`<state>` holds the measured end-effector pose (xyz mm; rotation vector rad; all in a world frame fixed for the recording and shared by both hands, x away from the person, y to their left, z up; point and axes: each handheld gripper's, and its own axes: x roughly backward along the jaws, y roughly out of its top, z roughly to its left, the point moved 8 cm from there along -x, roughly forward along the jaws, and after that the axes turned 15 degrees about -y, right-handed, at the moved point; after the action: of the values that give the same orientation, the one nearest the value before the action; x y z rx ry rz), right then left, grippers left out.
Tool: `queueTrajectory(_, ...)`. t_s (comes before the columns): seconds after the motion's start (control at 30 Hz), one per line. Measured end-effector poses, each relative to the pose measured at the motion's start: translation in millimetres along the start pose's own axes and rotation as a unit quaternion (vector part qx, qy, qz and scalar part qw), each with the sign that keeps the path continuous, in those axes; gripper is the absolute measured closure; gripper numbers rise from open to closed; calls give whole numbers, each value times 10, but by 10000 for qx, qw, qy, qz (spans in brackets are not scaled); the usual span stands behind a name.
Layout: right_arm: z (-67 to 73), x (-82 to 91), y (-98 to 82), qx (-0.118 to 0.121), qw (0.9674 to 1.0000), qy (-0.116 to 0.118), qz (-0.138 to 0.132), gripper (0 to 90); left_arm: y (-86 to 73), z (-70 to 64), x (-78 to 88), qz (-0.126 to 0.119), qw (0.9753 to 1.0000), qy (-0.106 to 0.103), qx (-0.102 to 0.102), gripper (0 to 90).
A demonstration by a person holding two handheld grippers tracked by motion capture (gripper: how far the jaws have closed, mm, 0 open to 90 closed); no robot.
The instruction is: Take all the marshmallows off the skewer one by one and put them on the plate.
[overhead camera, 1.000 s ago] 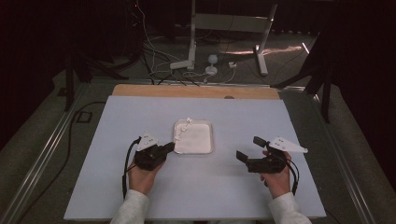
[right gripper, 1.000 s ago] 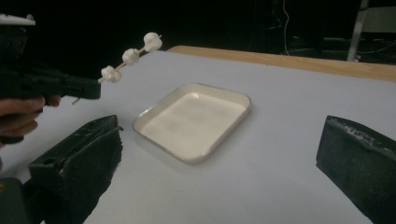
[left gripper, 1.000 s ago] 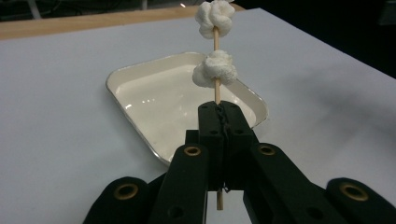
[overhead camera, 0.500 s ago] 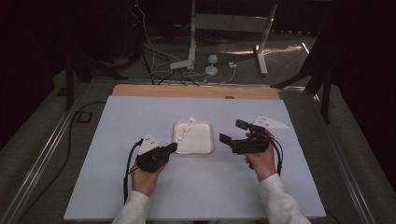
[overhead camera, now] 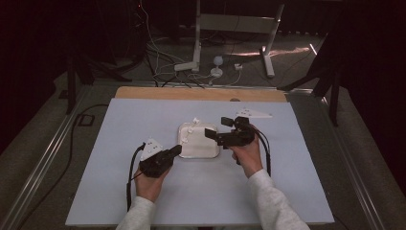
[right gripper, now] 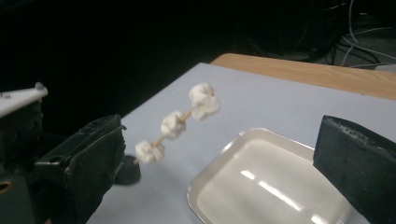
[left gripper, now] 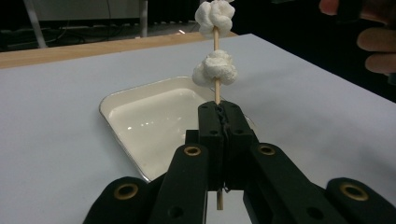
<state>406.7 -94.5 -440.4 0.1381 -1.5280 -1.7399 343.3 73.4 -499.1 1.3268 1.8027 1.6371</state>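
A wooden skewer (left gripper: 216, 91) carries white marshmallows (left gripper: 215, 70), three of them in the right gripper view (right gripper: 173, 124). My left gripper (left gripper: 219, 109) is shut on the skewer's lower end. It holds the skewer slanting up over the left edge of a shallow white tray (overhead camera: 201, 148) in the middle of the table. In the high view the left gripper (overhead camera: 178, 149) sits at the tray's near left corner. My right gripper (overhead camera: 216, 128) hovers over the tray's right edge with its jaws wide open and nothing between them. In its own view the right gripper (right gripper: 219, 135) frames the tray (right gripper: 201, 186), and the skewer (right gripper: 161, 137) lies to the left.
A pale blue mat (overhead camera: 119, 191) covers the table, and a wooden strip (overhead camera: 158, 93) shows along its far edge. Cables, a stand's legs (overhead camera: 196, 57) and dark floor lie beyond. The right hand's fingers (left gripper: 373, 42) appear at the top right of the left gripper view.
The right hand has moved from the table's right side leftward and a little up, to the tray's right edge. The left gripper has kept still with the skewer.
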Motion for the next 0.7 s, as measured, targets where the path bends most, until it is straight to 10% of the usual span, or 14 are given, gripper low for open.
queueTrajectory(0.2,27,-137,47,-235,9996,144,91,95,22,-10,16,-91,10000,2,-4,897)
queueTrajectory(0.7,94,-372,25,-1079,9909,649,472,614,15,-78,-39,-98,9997,-144,-145,897)
